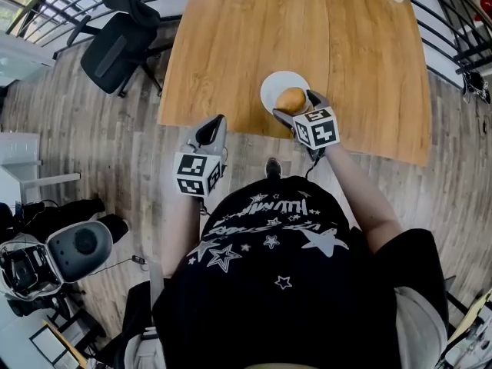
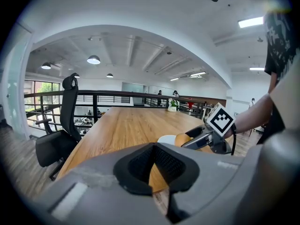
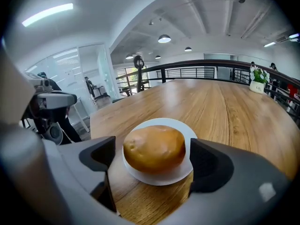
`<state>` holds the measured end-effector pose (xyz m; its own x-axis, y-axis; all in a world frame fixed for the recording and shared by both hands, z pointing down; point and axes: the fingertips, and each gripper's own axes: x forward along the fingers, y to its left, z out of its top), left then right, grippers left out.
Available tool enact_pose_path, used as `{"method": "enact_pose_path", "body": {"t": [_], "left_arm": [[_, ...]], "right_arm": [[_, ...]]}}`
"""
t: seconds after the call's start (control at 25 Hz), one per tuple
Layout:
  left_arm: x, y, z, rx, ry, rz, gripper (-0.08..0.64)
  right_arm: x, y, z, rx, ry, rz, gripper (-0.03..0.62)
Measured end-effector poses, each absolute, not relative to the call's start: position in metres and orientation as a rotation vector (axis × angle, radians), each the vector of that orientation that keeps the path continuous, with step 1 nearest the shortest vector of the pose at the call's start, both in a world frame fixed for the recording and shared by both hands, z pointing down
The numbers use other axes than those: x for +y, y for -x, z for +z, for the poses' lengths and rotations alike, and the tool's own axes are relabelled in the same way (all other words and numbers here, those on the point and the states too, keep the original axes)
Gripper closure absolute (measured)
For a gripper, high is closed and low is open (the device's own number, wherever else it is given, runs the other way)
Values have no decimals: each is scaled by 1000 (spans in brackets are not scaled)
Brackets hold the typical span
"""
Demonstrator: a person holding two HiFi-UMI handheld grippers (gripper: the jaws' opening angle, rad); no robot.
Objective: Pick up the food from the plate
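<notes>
On the white plate (image 3: 186,131), close to the near edge of the tabletop (image 1: 307,21), sits the food, a round golden bun (image 3: 154,146). The right hand-held gripper (image 3: 153,159) straddles it with jaws spread wide, one pad (image 3: 101,156) on each side and neither yet pressing on the crust. To do this step well, the pads should probably settle level with the bun's widest part and clear of the plate rim. They should then close gently, since soft bread would likely dent, before lifting straight up. This gripper slopes forward and down, the forearm reaching out from the person's right. The left hand-held gripper (image 1: 213,129) hangs short of the tabletop edge, jaws together, empty.
</notes>
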<state>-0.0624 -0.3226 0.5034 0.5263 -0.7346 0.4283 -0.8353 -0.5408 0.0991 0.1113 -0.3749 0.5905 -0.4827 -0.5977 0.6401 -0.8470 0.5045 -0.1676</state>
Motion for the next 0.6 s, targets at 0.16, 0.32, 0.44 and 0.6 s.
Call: {"method": "enact_pose_path", "body": {"t": [0.16, 0.32, 0.44, 0.6], "left_arm": [[-321, 64, 506, -1312, -2456, 511, 558], [-321, 68, 508, -1335, -2446, 517, 558], [-321, 70, 510, -1354, -2446, 517, 558], [-318, 73, 509, -1353, -2418, 520, 558]], "right_arm": [[-378, -108, 594, -2227, -1170, 643, 106], [-381, -106, 598, -2226, -1152, 637, 106], [-382, -105, 603, -2218, -1142, 630, 106], [-382, -102, 606, -2213, -1130, 606, 123]]}}
